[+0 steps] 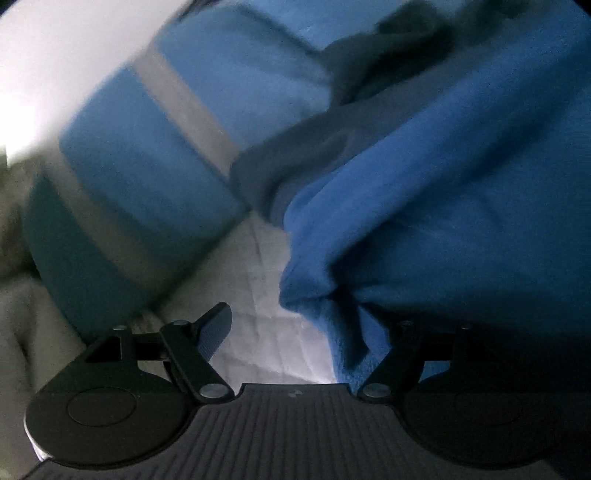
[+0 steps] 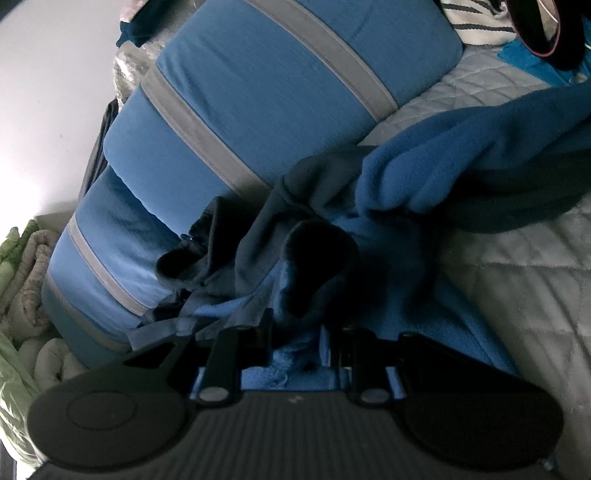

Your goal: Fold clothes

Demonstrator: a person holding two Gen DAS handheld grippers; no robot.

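A blue fleece garment [image 1: 443,206] with a grey lining [image 1: 280,162] fills the right of the left wrist view. Its lower fold hangs over the right finger of my left gripper [image 1: 295,321], which is open; only the left fingertip [image 1: 216,328] shows. No pad presses on the cloth. In the right wrist view the same fleece [image 2: 461,158] lies bunched on the bed. My right gripper [image 2: 295,332] is shut on a fold of it close to the camera, with blue cloth pinched between the narrow jaws. The grey lining [image 2: 251,240] is crumpled just beyond.
A white quilted bed cover [image 1: 266,325] [image 2: 517,280] lies under the garment. Long blue cushions with grey stripes [image 1: 155,166] [image 2: 258,96] stand to the left. Rolled pale bedding [image 2: 26,266] sits at far left, striped cloth [image 2: 476,18] at top right.
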